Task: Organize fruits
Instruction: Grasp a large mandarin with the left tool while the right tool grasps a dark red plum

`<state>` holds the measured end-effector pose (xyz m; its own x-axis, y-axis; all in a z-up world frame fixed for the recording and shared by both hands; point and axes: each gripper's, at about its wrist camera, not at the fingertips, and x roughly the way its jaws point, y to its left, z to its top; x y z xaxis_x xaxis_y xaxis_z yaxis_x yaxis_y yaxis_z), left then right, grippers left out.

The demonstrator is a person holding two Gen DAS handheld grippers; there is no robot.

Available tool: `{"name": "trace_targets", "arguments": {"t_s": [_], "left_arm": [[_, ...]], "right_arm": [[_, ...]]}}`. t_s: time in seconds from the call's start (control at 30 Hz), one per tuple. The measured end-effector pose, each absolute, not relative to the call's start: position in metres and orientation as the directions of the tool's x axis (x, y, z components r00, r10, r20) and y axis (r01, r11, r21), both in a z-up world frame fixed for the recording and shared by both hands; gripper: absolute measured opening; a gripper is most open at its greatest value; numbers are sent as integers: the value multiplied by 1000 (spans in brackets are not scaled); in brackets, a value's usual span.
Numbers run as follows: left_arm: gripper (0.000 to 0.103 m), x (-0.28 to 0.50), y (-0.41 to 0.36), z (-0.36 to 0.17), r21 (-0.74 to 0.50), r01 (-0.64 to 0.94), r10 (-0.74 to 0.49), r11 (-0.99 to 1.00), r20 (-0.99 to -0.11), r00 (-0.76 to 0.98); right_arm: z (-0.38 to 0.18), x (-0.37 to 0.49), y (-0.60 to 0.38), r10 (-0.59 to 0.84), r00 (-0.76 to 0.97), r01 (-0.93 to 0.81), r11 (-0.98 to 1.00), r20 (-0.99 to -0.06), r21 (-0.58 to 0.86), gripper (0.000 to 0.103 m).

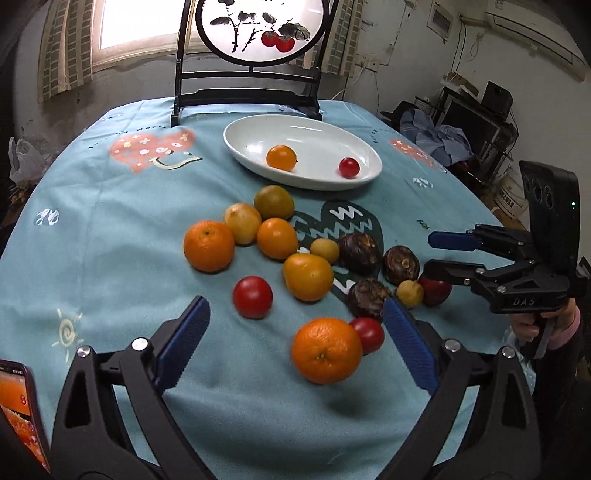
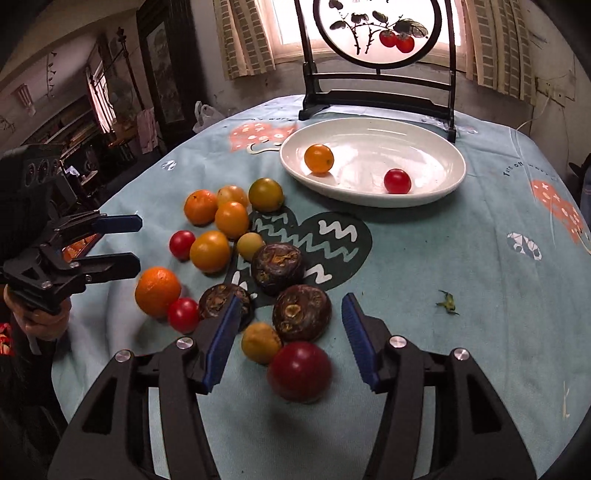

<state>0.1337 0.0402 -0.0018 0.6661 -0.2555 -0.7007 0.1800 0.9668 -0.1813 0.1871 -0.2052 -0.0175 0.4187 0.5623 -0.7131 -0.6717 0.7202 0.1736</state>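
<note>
Both claws spread wide, gripping nothing. Oval dish [image 2: 424, 195] ahead of right gripper [image 2: 288, 339], long axis roughly left-right, holding two fruits. Left gripper [image 1: 295, 343] frames one orange [image 1: 327, 350]; three dark brown fruits [image 2: 301, 312], probably.

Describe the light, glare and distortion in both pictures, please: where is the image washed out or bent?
Left wrist view: the window behind the curtains is blown out white, and the table edge bows from the fisheye lens. Right wrist view: the backlit round screen glows, the white dish carries soft reflections, the room at left is dim, and the nearest red fruit looks slightly soft.
</note>
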Motion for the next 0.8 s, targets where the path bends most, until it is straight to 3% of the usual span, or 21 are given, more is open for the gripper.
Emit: {"name": "trace_targets", "arguments": {"t_s": [0.37,0.6,0.8], "left_arm": [[95,120,36,-9,-123,262,-269,957,-712,649],[84,122,28,-20,-116,296,-280,948,-747,603],[77,125,25,-28,-126,295,-281,947,-768,575]], "right_arm": [[-30,183,-212,560,366,-669,713,-743,208,58],[-35,181,-217,552,375,-654,727,-745,209,57],[-41,182,-221,542,365,-633,741,-757,225,48]]}}
